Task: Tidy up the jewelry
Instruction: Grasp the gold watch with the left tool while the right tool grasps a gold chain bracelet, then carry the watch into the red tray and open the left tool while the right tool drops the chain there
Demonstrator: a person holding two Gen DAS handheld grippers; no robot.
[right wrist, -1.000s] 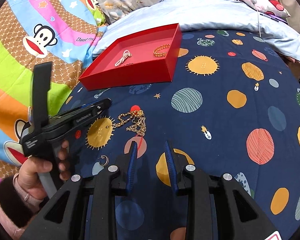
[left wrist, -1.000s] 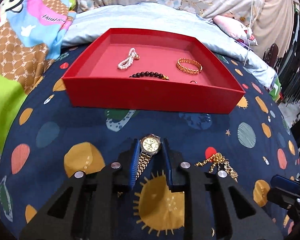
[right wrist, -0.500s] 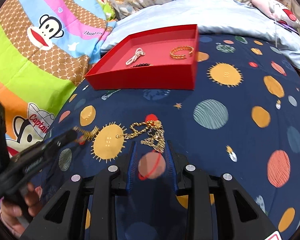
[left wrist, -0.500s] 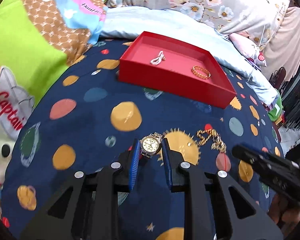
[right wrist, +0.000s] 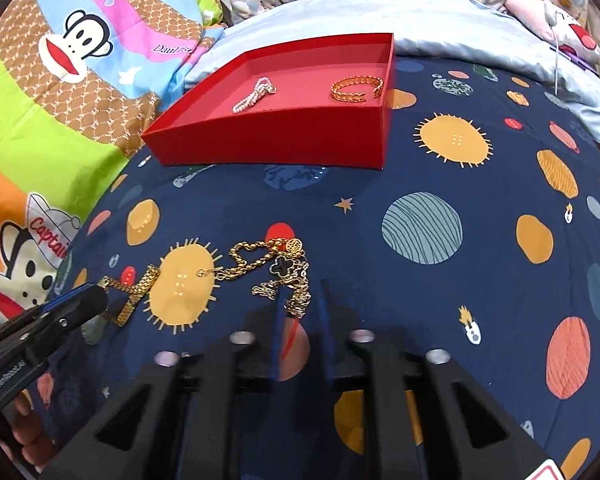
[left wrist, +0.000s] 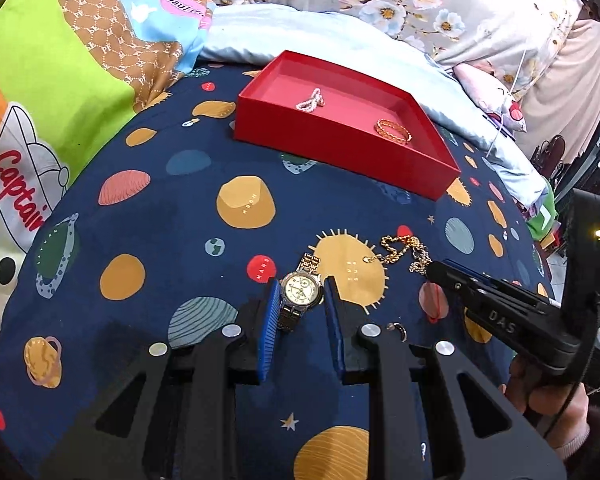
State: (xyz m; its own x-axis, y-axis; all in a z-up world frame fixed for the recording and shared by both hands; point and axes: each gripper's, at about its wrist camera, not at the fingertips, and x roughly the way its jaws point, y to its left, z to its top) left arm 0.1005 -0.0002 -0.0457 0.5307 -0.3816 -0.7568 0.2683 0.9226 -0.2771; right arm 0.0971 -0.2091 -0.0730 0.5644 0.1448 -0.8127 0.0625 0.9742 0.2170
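My left gripper (left wrist: 301, 300) is shut on a gold-and-silver watch (left wrist: 300, 293), pinched between its blue pads low over the bedspread. My right gripper (right wrist: 300, 308) is open, its tips around the near end of a tangle of gold necklaces (right wrist: 276, 270) lying on the cloth. The tangle also shows in the left wrist view (left wrist: 406, 250), with the right gripper (left wrist: 440, 270) touching it. A red tray (left wrist: 340, 148) sits further back and holds a pearl bracelet (left wrist: 310, 101) and a gold bangle (left wrist: 393, 131). In the right wrist view the tray (right wrist: 276, 136) holds the same pearl bracelet (right wrist: 254, 94) and bangle (right wrist: 356, 89).
The navy planet-print bedspread (left wrist: 148, 240) covers the work area. A small ring (left wrist: 398, 329) lies beside my left gripper. A colourful monkey-print blanket (right wrist: 60, 80) lies to the left, a pale blue pillow (right wrist: 380, 12) behind the tray.
My left gripper has pulled back from the tray with the watch and lowered toward the cloth. My right gripper has moved forward onto the necklace tangle.
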